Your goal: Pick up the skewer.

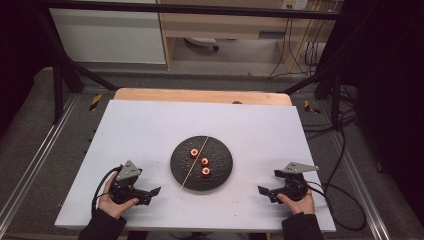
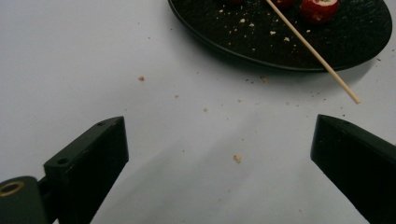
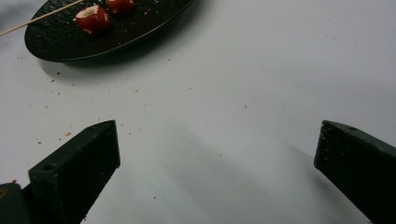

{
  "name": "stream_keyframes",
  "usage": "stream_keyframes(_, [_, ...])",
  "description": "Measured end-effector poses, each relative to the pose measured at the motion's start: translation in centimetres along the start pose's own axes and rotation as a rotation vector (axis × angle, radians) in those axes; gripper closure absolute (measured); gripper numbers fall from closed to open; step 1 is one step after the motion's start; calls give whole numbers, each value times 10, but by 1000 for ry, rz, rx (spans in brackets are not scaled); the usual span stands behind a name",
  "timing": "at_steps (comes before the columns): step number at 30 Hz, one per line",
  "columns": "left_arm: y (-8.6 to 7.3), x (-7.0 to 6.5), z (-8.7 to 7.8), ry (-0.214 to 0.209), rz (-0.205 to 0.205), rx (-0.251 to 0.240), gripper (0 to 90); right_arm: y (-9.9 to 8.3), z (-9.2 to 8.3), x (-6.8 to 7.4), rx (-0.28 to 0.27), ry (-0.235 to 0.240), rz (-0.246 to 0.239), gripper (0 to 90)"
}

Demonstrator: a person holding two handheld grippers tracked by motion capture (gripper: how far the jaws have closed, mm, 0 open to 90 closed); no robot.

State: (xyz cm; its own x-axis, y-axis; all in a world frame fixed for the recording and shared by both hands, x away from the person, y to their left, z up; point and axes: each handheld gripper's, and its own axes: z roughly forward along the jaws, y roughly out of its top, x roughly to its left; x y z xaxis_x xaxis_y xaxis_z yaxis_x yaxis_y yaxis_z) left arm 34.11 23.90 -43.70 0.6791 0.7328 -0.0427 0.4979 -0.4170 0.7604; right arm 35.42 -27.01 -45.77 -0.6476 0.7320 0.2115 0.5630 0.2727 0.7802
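Observation:
A black round plate (image 1: 220,150) sits in the middle of the white tabletop (image 1: 150,125). On it lie three red stuffed pieces (image 1: 205,161) in a short row. A thin wooden skewer (image 1: 194,163) lies slanted across the plate, its near end overhanging the rim. My left gripper (image 1: 150,194) rests open on the table to the plate's lower left, with nothing between its jaws. My right gripper (image 1: 267,184) rests open to the plate's lower right, also holding nothing. The left gripper view has my left gripper (image 2: 219,123), the plate (image 2: 261,42), the skewer (image 2: 317,53) and one red piece (image 2: 318,9). The right gripper view has my right gripper (image 3: 218,126), the plate (image 3: 60,42) and two red pieces (image 3: 93,18).
Small crumbs (image 2: 237,158) are scattered on the table around the plate. A wooden strip (image 1: 200,95) borders the table's far edge. Cables (image 1: 345,200) trail off to the right. Black frame legs (image 1: 60,80) stand at the far corners.

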Motion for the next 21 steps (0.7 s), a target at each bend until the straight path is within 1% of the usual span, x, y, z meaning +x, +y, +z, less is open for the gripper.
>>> stream_keyframes(6, [9, -7, 2, 0, -14, -4, 42, 0, 1, 0, 10, -2, -1, 8])
stream_keyframes(10, [17, -13, 4, -3, -8, 4, 44, 0, 0, 0, 8, -4, 1, 8])
stream_keyframes(13, [25, -18, 7, 9, 5, 13, 46, 0, 0, 0, 7, -4, 2, 9])
stream_keyframes(18, [39, -25, 12, 11, 18, 22, 55, 0, 0, 0, 0, -4, 3, 8])
stream_keyframes(21, [44, -29, 16, 9, 15, 29, 58, 0, 0, 0, -1, -5, 0, 8])
